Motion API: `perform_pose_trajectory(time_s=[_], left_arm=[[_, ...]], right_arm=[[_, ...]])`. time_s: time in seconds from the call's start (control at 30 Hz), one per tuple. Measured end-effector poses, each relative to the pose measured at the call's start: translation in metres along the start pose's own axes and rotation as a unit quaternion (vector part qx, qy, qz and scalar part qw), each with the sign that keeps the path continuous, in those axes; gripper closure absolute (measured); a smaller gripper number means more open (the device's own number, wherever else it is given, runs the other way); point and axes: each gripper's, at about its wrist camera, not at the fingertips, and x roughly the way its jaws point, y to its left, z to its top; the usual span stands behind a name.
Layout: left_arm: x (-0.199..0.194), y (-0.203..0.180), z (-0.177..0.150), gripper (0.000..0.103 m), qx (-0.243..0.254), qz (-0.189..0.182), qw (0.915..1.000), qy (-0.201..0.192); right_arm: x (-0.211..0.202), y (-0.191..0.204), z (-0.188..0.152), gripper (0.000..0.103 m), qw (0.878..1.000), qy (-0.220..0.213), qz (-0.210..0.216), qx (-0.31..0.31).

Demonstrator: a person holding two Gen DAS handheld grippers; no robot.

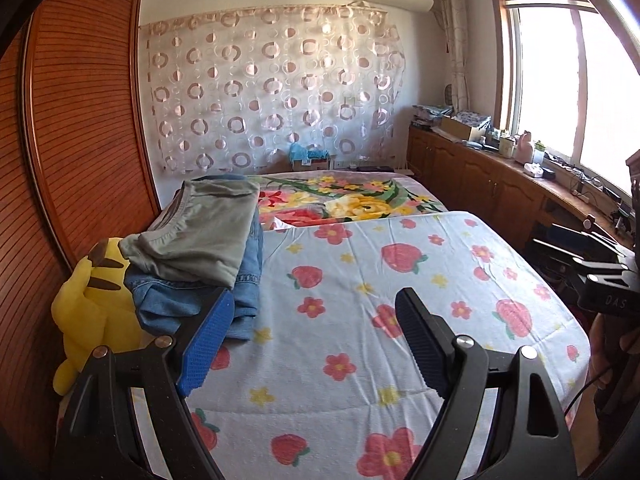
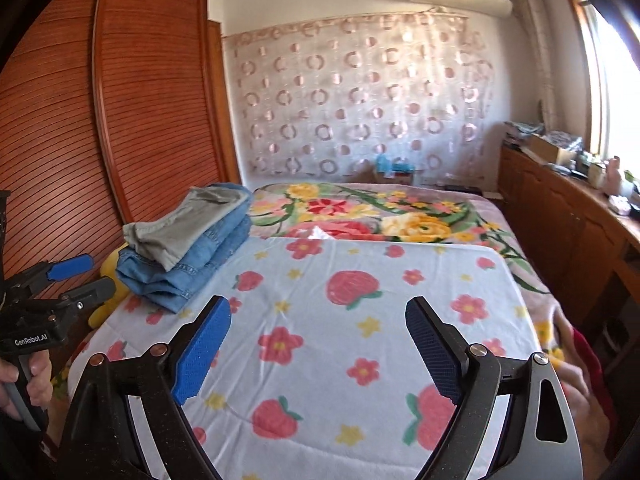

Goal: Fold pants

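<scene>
Left gripper (image 1: 314, 312), right gripper (image 2: 318, 322): both spread wide, empty, above strawberry sheet (image 1: 360, 280). Folded pants (image 1: 208, 248): stacked at bed's left edge by yellow plush (image 1: 92, 304). Risk: bumped stack may slide off.

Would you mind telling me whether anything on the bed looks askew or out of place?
Mostly tidy. The grey garment sits crooked on the folded jeans, its near end hanging over their edge. A yellow plush toy is wedged between the stack and the wardrobe. The strawberry sheet lies flat, and nothing looks spilled.
</scene>
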Motion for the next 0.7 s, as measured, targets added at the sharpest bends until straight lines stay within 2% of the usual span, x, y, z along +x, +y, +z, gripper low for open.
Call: perform_pose_trajectory(time_s=[0.3,0.7], left_arm=[[-0.013,-0.018,0.010,0.020,0.011,-0.011,0.9998,-0.008],[-0.040,-0.026,0.027,0.020,0.011,-0.017,0.9990,-0.039]], right_arm=[[-0.021,0.025,-0.004,0.013,0.999,-0.008,-0.043,0.008],[-0.046,0.039,-0.007,0.013,0.997,-0.046,-0.055,0.009]])
